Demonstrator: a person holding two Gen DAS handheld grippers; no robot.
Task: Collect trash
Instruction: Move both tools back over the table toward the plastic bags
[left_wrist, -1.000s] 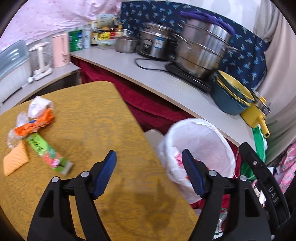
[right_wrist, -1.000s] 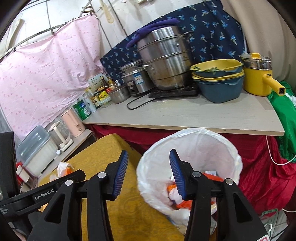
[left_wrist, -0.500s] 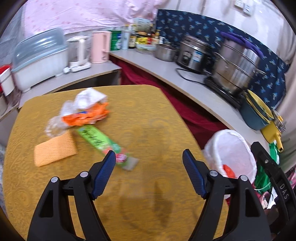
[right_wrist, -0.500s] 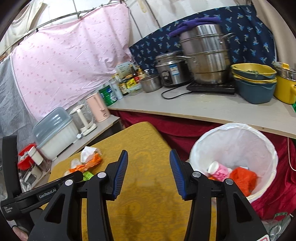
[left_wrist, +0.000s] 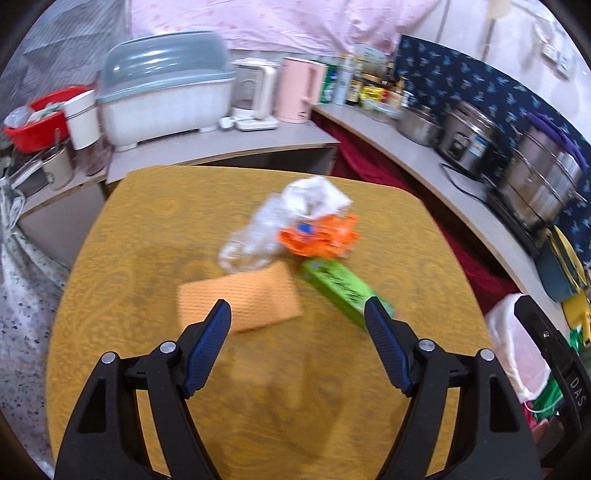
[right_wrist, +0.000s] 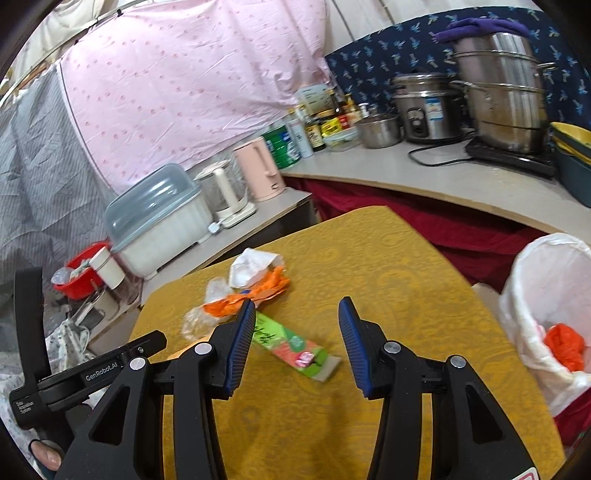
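A: Our left gripper hangs over the yellow table, jaws spread wide, nothing between them. Right gripper likewise gaping and empty, narrower gap.

B: Where do we see the trash?

A: All in one cluster mid-table. Orange sponge cloth lies flat just ahead of our left fingertips. Green wrapper sits just beyond the right jaws, next to the cloth. Behind those: clear plastic bag, orange wrapper, white crumpled paper, all touching.

B: Bin?

A: White-lined bin past the table's right edge, orange scrap inside. Left view is blurred.
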